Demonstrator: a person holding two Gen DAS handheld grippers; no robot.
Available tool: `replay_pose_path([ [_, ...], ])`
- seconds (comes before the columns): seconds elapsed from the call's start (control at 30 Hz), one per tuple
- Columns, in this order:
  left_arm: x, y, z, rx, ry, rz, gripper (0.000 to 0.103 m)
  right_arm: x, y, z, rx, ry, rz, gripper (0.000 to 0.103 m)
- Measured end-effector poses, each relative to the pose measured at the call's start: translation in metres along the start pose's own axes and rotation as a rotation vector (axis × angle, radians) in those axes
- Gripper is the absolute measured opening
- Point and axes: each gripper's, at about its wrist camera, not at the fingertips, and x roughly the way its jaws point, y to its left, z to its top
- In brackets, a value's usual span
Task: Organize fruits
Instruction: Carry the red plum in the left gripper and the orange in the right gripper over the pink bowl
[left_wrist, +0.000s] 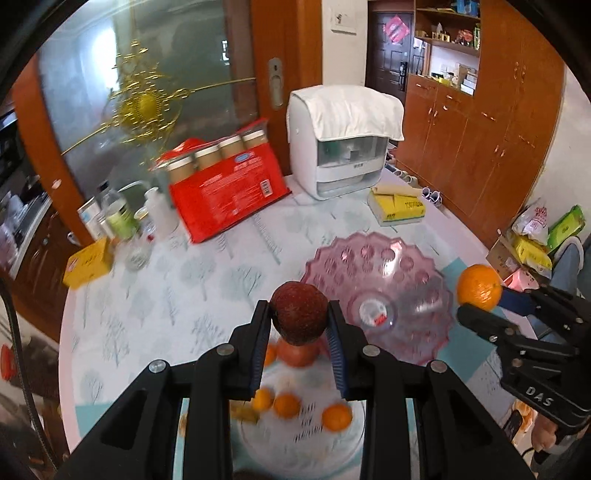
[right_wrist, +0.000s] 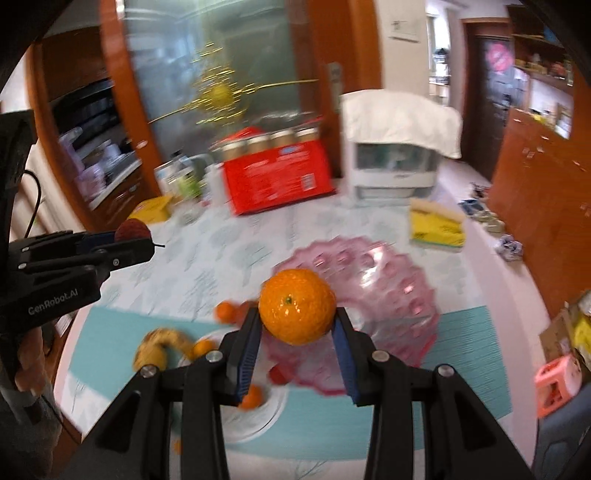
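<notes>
I am clamping my left gripper (left_wrist: 300, 325) on a dark red apple (left_wrist: 299, 312), the two blue pads pressing its sides just below its widest part, so the fruit is sitting high between the tips and clear of the table. I am closing my right gripper (right_wrist: 298, 330) on an orange (right_wrist: 297, 305) the same way, stem end facing the camera, the pads biting at its lower flanks. Gripping low like this is leaving the bulk of each fruit above the fingers, which I judge is making the hold less secure if I tilt forward.

I am holding both fruits up in the air near the pink glass bowl (left_wrist: 373, 284), the orange hanging close to its right rim in the left wrist view. The bowl is lying empty, so I take it as where the fruit is meant to go.

Below my left gripper, the white plate (left_wrist: 295, 439) is carrying several small oranges (left_wrist: 286, 405) and another red fruit (left_wrist: 298, 353); a banana (right_wrist: 162, 345) is curving over its edge in the right wrist view. I judge these are waiting their turn.

Farther back, the red package (left_wrist: 225, 192) and the white appliance (left_wrist: 343, 147) are standing well apart from the bowl.
</notes>
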Motion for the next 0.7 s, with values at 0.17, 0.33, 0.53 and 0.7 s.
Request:
replay_pose_path([
  [0.17,0.057,-0.020,0.021,0.034,0.035,-0.024,0.028,0.031,-0.035,0.018,0.096,0.024,-0.072,0.039],
  [0.33,0.120,-0.037,0.020,0.032,0.103,-0.065,0.028,0.074,-0.060,0.018,0.162,0.084,-0.127,0.039],
  [0.53,0.180,-0.056,0.005,0.065,0.166,-0.071,0.028,0.126,-0.075,-0.006,0.210,0.194,-0.166,0.039],
  [0.7,0.218,-0.068,-0.006,0.089,0.225,-0.080,0.028,0.159,-0.086,-0.030,0.240,0.289,-0.180,0.039],
])
